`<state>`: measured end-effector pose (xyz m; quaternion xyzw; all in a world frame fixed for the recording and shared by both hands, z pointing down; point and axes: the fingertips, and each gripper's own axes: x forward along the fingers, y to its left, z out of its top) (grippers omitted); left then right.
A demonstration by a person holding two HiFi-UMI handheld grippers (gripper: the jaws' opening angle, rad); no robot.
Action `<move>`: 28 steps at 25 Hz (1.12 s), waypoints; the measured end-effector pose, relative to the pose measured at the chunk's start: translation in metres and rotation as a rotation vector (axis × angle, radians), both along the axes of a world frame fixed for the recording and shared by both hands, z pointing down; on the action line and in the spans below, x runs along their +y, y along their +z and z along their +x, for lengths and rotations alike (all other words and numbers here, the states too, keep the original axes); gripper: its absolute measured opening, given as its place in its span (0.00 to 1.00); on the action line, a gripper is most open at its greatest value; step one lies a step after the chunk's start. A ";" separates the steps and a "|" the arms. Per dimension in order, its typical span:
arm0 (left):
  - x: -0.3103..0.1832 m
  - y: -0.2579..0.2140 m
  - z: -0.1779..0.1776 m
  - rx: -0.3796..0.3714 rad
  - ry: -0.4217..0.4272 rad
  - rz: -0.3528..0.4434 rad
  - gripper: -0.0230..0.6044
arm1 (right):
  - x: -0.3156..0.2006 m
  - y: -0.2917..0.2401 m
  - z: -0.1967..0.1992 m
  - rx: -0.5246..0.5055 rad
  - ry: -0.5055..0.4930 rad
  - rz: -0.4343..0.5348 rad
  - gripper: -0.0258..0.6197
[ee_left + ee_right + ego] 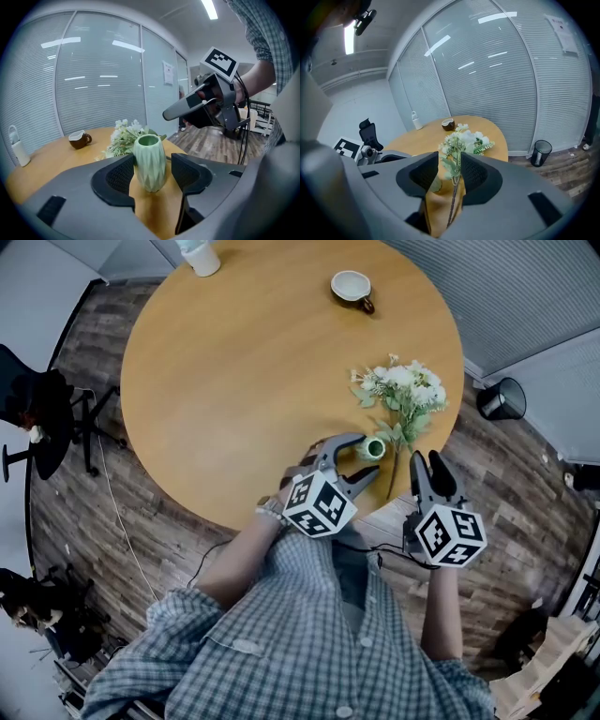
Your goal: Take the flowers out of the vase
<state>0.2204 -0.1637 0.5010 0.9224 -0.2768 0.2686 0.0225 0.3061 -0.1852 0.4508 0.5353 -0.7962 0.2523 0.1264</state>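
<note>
The flowers (405, 388) are already out of the vase (373, 447). They lie flat on the counter (234, 381), blooms toward 12 o'clock and the bare stem running back toward 6, its foot close to the counter's near edge. The right claw (428, 465) hangs just at 3 o'clock of that stem, jaws wide and empty. Its own view looks along the stem through the gap, and the pads seem clear of it. The left claw (369, 455) stands wide around the upright vase, just at 9 o'clock of the stem; a gap shows at one pad, so I judge there is no grip. The right hand is nearer the flowers. What remains, I judge, is drawing both claws back toward 6, where nothing blocks them, though the left jaws could nudge the vase. Open counter lies toward 10 o'clock, and the cup (352, 287) sits well apart at 12.
</note>
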 end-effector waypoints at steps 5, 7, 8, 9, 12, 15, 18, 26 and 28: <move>0.001 -0.007 -0.001 0.034 -0.007 -0.019 0.44 | 0.001 -0.004 0.001 -0.011 0.024 0.017 0.25; 0.000 -0.011 -0.004 0.043 -0.012 -0.017 0.44 | 0.001 -0.005 0.001 -0.016 0.031 0.020 0.25; -0.001 -0.012 -0.005 0.048 -0.016 -0.016 0.44 | 0.001 -0.005 0.000 -0.018 0.032 0.022 0.25; -0.002 -0.014 -0.007 0.052 -0.021 -0.015 0.44 | 0.000 -0.005 0.000 -0.020 0.033 0.023 0.25; -0.003 -0.022 -0.014 0.067 -0.038 -0.022 0.44 | 0.001 -0.009 -0.003 -0.011 0.029 0.034 0.25; -0.004 -0.034 -0.022 0.095 -0.061 -0.030 0.44 | 0.004 -0.016 -0.008 0.042 0.008 0.062 0.24; -0.006 -0.048 -0.030 0.106 -0.083 -0.010 0.42 | 0.007 -0.025 -0.016 0.066 -0.005 0.093 0.20; -0.013 -0.088 -0.046 0.158 -0.144 0.035 0.23 | 0.017 -0.046 -0.035 0.119 -0.039 0.153 0.11; -0.013 -0.100 -0.048 0.174 -0.148 0.048 0.18 | 0.020 -0.053 -0.035 0.130 -0.034 0.172 0.09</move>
